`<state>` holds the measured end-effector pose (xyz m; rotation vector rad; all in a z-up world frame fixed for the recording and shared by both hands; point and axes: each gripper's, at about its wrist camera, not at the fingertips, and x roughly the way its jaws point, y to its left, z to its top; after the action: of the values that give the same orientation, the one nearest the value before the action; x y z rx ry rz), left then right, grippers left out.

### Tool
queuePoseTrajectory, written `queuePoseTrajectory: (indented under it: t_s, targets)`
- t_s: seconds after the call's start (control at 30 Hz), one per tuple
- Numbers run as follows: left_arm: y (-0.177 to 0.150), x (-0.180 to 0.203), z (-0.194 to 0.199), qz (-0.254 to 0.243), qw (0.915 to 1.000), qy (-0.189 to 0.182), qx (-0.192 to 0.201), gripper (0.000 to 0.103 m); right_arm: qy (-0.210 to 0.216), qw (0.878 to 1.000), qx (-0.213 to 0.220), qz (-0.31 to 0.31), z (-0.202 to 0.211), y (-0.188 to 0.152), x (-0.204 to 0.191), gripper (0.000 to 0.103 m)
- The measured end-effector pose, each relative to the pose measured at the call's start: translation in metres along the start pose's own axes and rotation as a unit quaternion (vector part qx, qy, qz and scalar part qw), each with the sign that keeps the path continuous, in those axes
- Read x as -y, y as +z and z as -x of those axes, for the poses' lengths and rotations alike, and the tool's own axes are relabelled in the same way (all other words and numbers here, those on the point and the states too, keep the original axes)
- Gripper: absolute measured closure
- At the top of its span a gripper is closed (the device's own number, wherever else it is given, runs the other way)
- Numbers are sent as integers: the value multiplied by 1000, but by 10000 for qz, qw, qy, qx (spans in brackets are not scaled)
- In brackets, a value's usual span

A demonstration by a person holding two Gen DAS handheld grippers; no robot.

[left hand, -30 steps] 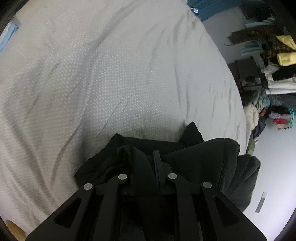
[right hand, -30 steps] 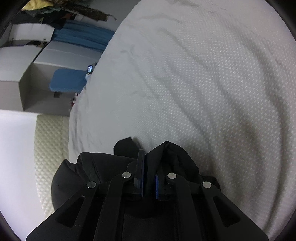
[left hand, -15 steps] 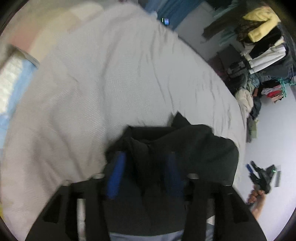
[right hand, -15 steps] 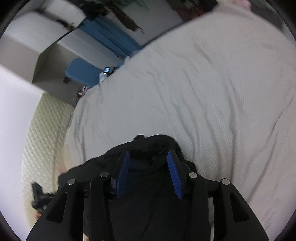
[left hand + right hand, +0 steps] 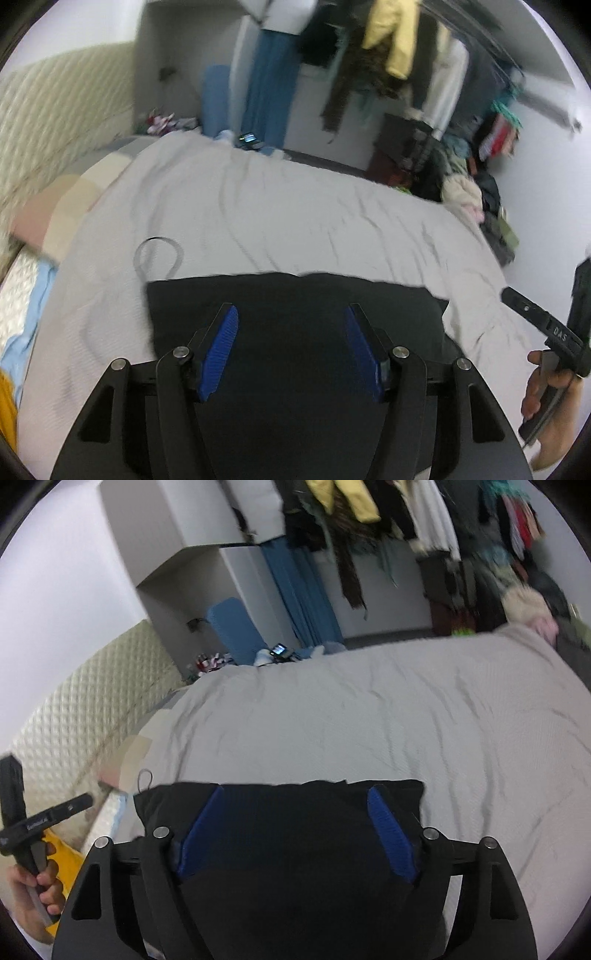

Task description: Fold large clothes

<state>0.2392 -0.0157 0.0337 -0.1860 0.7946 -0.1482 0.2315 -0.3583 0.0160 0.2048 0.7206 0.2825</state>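
A black garment [image 5: 295, 295] lies folded into a flat rectangle on the near part of the bed's grey cover [image 5: 295, 206]. It also shows in the right wrist view [image 5: 288, 801]. My left gripper [image 5: 290, 321] is open and empty, raised above the garment, blue pads apart. My right gripper [image 5: 299, 799] is open and empty too, also above the garment. The right gripper's body shows at the left wrist view's right edge [image 5: 543, 325], and the left gripper's body at the right wrist view's left edge [image 5: 40, 819].
A clothes rack [image 5: 388, 524] with hanging garments stands beyond the bed, with a pile of clothes [image 5: 476, 199] on the floor at the right. A padded headboard [image 5: 74, 720] and pillows [image 5: 55, 214] are at the left. A phone [image 5: 277, 650] lies at the bed's far edge.
Both grippers opened and let go of the black garment, then lifted and tilted up. The garment went from a bunched heap to a flat folded rectangle on the bed.
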Motion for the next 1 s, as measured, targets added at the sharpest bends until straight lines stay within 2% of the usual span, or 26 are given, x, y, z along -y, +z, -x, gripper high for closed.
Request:
queuePoseTrajectory:
  t_s: [0.2, 0.3, 0.43, 0.6, 1.0]
  targets:
    - [-51, 26, -69, -397, 9986, 267, -230, 42, -202, 9991, -96, 368, -48, -56, -21, 17]
    - [-62, 28, -84, -493, 9977, 440, -119, 42, -296, 9981, -151, 518, -71, -72, -18, 17]
    - [-68, 29, -98, -540, 9969, 562, -68, 42, -317, 9983, -94, 475, -81, -71, -13, 15]
    - [-61, 30, -123, -600, 9964, 550, -254, 42, -341, 9984, -152, 417, -96, -69, -9, 9]
    - [-45, 7, -173, -306, 9984, 260, -386, 41, -280, 9985, -338, 327, -140, -57, -1, 0]
